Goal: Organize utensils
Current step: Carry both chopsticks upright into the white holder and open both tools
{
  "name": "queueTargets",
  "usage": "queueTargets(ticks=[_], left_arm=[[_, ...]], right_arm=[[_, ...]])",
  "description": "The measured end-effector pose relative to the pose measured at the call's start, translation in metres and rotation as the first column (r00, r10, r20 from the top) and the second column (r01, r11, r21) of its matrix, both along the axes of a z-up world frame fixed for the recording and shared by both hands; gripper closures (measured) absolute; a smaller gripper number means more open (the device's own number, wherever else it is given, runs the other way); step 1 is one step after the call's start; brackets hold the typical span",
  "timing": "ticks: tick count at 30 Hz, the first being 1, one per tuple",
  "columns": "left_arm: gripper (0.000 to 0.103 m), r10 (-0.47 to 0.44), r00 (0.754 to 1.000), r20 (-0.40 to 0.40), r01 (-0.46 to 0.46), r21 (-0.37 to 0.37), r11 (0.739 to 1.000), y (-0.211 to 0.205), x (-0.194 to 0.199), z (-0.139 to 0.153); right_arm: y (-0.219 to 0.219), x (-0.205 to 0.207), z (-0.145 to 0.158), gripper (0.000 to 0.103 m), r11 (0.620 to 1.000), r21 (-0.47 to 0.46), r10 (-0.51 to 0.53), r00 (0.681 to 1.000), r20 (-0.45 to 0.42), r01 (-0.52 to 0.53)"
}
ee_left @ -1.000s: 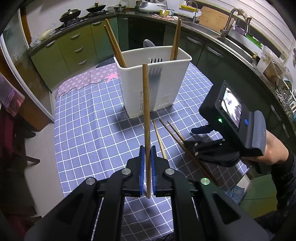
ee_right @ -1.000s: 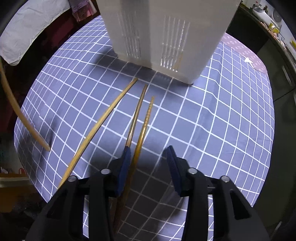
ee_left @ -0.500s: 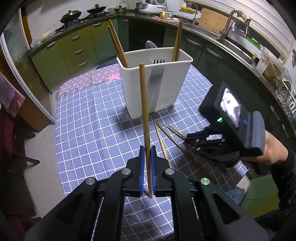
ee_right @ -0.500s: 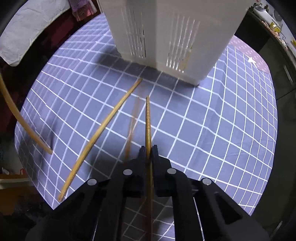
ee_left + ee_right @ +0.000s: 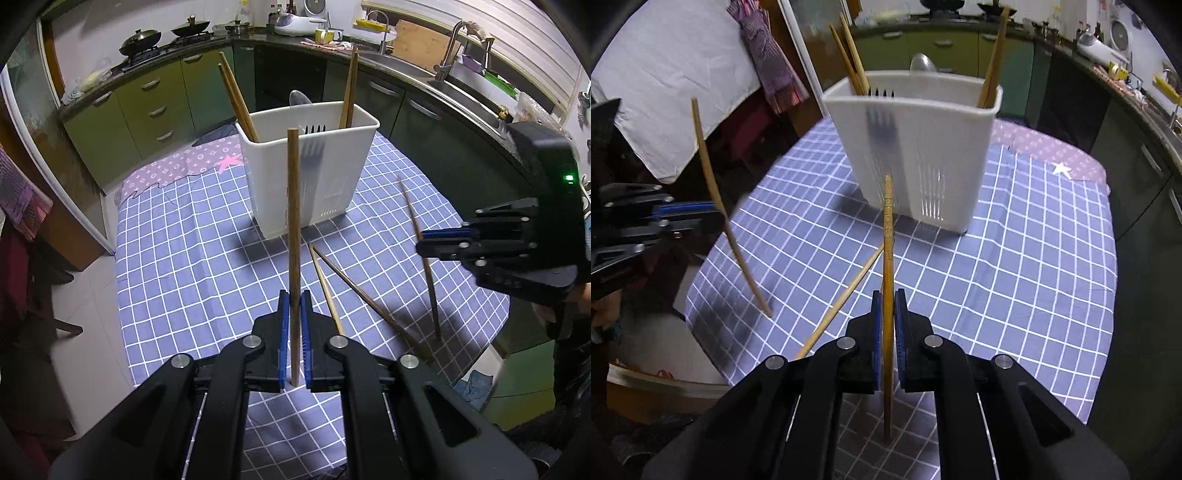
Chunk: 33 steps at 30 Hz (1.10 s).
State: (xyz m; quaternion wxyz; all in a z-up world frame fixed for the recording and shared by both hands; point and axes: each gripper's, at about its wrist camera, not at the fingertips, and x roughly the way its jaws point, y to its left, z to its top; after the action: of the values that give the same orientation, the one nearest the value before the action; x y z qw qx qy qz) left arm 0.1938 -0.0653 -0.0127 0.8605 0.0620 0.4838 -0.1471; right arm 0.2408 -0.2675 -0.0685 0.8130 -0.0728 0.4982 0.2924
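A white utensil caddy (image 5: 314,177) stands on the blue checked tablecloth (image 5: 192,258); it also shows in the right wrist view (image 5: 923,155). It holds several chopsticks, a fork and a spoon. My left gripper (image 5: 294,306) is shut on a brown chopstick (image 5: 293,221), held upright in front of the caddy. My right gripper (image 5: 887,306) is shut on a lighter chopstick (image 5: 887,229), lifted off the cloth; it shows at the right in the left wrist view (image 5: 424,240). Two chopsticks (image 5: 325,284) lie on the cloth between the grippers.
Green kitchen cabinets (image 5: 147,107) and a counter with pans and a sink (image 5: 461,88) ring the table. A purple cloth (image 5: 177,166) covers the table's far corner. The table edge drops off to the floor on the left (image 5: 96,295).
My right gripper has lifted its chopstick off the cloth and risen, tilting up toward the caddy. My left gripper keeps its chopstick upright, nearly still.
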Motion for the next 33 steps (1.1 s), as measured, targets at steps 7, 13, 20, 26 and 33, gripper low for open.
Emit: queueTargets(ticks=[7,13,20,26,33], left_arm=[[0.097,0.004,1.000,0.009,-0.004,0.004,1.000,0.002,-0.003,0.004],[0.097,0.003,1.000,0.020,-0.003,0.008,1.000,0.001,-0.004,0.009],[0.097,-0.002,1.000,0.025,0.002,0.011,1.000,-0.002,-0.001,0.015],[0.097,-0.003,0.999,0.034,0.003,0.000,1.000,-0.003,0.003,0.026],[0.097,-0.003,0.998,0.070,0.004,-0.010,1.000,-0.007,0.014,0.059]], right_arm=[[-0.010,-0.011,0.015,0.096,1.000,0.019,-0.010,0.999,0.034,0.009],[-0.011,-0.014,0.023,0.096,1.000,0.026,-0.010,0.999,0.051,0.009],[-0.010,-0.012,0.035,0.096,0.999,0.042,-0.012,0.997,0.074,0.009],[-0.008,-0.011,0.053,0.096,0.998,0.065,-0.008,0.994,0.107,0.001],[-0.004,-0.008,0.096,0.096,0.996,0.089,-0.003,0.983,0.182,-0.014]])
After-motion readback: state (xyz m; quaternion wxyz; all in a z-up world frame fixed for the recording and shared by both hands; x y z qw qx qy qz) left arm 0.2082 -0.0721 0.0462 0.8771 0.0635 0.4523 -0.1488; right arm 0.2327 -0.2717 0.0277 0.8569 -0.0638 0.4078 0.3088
